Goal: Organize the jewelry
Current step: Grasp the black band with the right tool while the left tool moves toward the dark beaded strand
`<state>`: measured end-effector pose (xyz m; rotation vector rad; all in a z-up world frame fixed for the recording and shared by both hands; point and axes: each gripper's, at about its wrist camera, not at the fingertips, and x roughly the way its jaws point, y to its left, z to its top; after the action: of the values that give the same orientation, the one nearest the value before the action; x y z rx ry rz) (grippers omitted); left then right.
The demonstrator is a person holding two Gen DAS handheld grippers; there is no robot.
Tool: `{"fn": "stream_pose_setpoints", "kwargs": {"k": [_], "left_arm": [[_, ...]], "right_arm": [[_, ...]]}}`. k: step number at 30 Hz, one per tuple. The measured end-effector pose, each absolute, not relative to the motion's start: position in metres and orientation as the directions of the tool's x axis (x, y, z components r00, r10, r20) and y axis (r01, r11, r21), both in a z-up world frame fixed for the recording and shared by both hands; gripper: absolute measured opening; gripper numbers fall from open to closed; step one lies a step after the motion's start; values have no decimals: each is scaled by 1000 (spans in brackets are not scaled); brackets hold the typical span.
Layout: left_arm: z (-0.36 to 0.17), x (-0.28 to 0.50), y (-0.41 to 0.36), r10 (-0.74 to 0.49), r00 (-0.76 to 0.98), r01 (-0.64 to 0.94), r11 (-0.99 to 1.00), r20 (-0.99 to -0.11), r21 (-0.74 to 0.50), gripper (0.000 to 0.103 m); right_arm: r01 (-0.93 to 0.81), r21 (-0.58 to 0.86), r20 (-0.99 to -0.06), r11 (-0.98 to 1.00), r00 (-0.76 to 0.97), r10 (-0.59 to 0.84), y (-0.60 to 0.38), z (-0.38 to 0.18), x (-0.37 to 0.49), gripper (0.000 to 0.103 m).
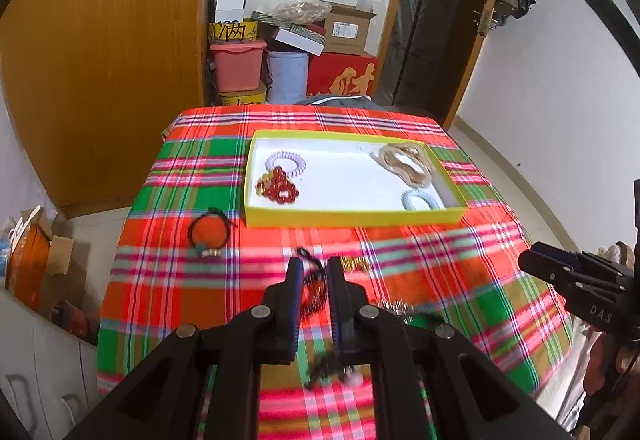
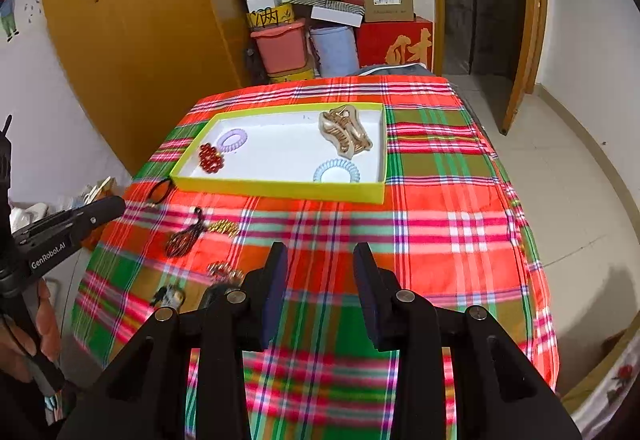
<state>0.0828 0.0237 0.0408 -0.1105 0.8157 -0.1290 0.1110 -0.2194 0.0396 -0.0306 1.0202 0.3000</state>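
From the left wrist camera, the left tool point(image 1: 315, 272) hangs above a tabletop point(image 1: 440, 280) covered in a red, green and pink plaid cloth. Its jaws are drawn nearly together, and a dark beaded bracelet point(image 1: 314, 294) sits in the narrow gap between them; whether it is pinched or lies on the cloth beneath, I cannot tell. Farther back lies a yellow-rimmed tray point(image 1: 344, 218) with a white floor, holding a lilac coil hair tie point(image 1: 285, 163), a red bead bracelet point(image 1: 279, 186), a beige hair claw point(image 1: 406, 164) and a pale blue coil hair tie point(image 1: 420, 199). A black cord bracelet point(image 1: 211, 230) rests on the cloth just left of the tray.

From the right wrist camera, the right tool point(image 2: 320, 260) hovers over bare cloth with its jaws apart and nothing between them. The tray point(image 2: 280, 188) is beyond it, with loose pieces on the cloth to the left, among them a gold chain point(image 2: 224, 227).
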Motion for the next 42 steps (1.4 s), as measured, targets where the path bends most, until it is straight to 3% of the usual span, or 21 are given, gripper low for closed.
{"fn": "stream_pose_setpoints", "kwargs": {"k": [14,18,42], "left_arm": [[30,39,49,-179,666,52,979,-724,-195,12],[24,39,55,-193,663,45,975,-724,-218,26],[0,72,62,-249,633,64,961,-733,-270,27]], "right_arm": [[-297,167,-872,940,400,282,-205,22,76,35],[-311,177,-881,934,373,291,-197,12,74,35],[-298,190,-929,936,255,270,-163,-44,98,33]]}}
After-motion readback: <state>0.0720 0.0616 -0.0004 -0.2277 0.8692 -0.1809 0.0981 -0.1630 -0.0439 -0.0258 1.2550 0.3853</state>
